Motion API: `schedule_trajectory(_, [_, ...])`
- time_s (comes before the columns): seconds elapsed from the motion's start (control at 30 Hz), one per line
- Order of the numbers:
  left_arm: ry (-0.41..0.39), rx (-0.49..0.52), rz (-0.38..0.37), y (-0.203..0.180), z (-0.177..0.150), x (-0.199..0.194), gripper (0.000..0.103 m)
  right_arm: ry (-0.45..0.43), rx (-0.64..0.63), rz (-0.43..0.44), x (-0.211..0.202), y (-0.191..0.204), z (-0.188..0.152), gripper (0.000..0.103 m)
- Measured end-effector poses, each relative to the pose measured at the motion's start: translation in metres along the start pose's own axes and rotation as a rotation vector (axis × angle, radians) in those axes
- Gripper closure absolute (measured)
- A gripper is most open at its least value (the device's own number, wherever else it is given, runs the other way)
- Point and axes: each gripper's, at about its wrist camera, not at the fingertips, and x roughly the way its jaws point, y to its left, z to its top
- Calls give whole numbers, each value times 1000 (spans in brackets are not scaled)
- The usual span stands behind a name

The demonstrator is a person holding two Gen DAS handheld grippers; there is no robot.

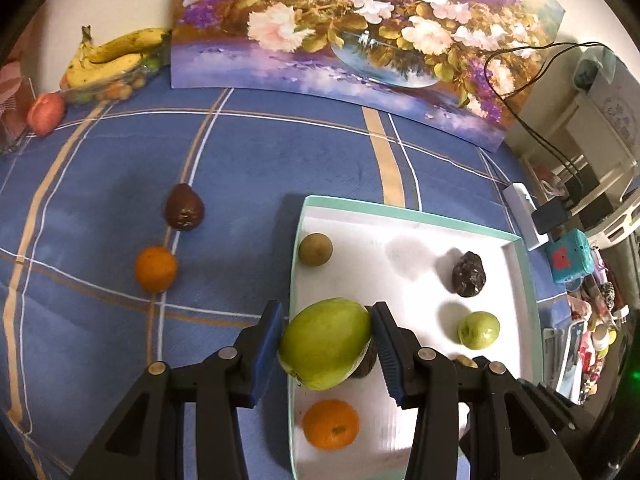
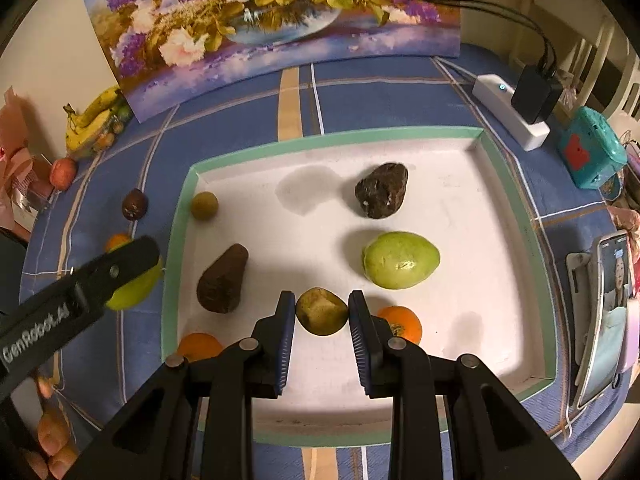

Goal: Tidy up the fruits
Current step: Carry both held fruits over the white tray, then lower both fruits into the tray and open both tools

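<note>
The left gripper point(image 1: 326, 344) clamps a large green mango point(image 1: 325, 343) over the tray point(image 2: 176, 240)'s left rim; it looks heavy, smooth and bruisable, best held across its middle. The right gripper point(image 2: 322, 312) brackets a small olive fruit point(image 2: 322, 311) inside the tray, seemingly touching. The tray holds perhaps eight fruits; an orange point(image 1: 155, 269) and a dark avocado point(image 1: 184, 208) lie left of it.

a big green mango point(image 1: 326, 348) hangs clamped over the tray's point(image 2: 178, 240) left rim; a brownish kiwi point(image 2: 322, 311) (dull, lumpy) sits gripped above the white floor; oranges, avocados and another green fruit point(image 2: 400, 260) lie scattered inside.
</note>
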Motion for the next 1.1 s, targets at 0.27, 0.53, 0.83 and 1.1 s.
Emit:
schedule_trajectory(0.27, [37, -9, 17, 1, -1, 18, 55, 36, -5, -23, 13, -5, 2, 75])
schedule_trajectory(0.53, [63, -2, 32, -1, -7, 26, 55, 52, -4, -29, 17, -6, 3, 74])
schedule_trajectory(0.83, [55, -4, 35, 0, -5, 17, 54, 49, -19, -37, 16, -4, 4, 74])
schedule_trajectory(1.1, [32, 1, 42, 3, -3, -2, 53, 20, -29, -39, 4, 0, 4, 74])
